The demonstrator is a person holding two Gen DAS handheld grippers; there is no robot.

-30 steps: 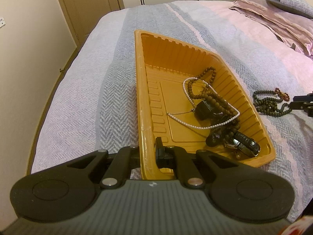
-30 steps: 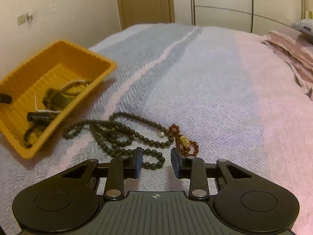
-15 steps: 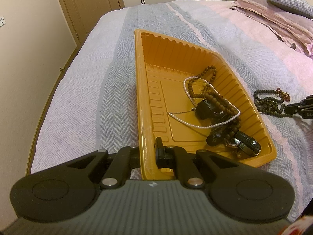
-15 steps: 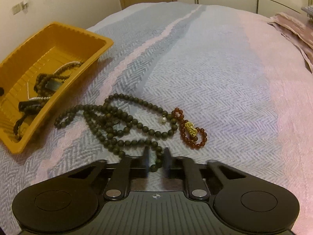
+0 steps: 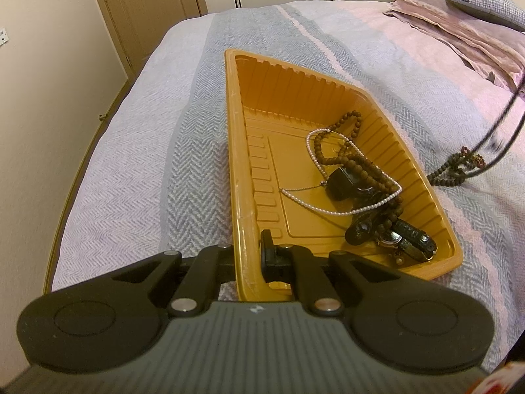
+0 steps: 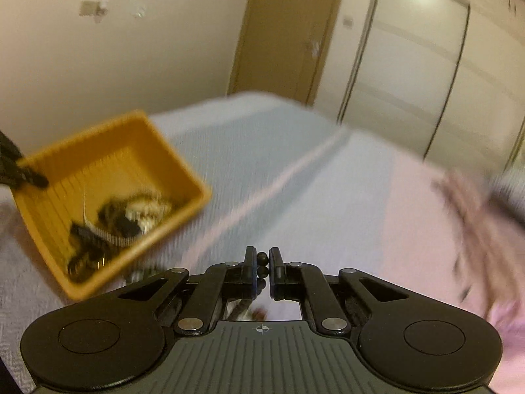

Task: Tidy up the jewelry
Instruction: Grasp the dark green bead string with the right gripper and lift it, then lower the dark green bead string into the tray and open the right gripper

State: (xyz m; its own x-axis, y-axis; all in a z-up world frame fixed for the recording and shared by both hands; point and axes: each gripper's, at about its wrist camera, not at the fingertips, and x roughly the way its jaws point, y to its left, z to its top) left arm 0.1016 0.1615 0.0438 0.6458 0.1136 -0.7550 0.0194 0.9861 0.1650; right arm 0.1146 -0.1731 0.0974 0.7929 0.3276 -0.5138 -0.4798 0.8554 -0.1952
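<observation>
Left gripper (image 5: 249, 249) jaws pinch the tray (image 5: 233, 151) wall; right gripper (image 6: 262, 267) jaws clamp the hanging bead strand (image 6: 262, 264).

The left wrist view is taken from just behind the left tongs (image 5: 249, 256), close over the near end of the orange tray (image 5: 234, 151), and is aimed steeply down along the bed (image 5: 124, 170) toward 12 o'clock. The right wrist view is taken from behind the right tongs (image 6: 262, 269), higher up and blurred, aimed less steeply. The tray, at 10 o'clock there, is shared by both views.
</observation>
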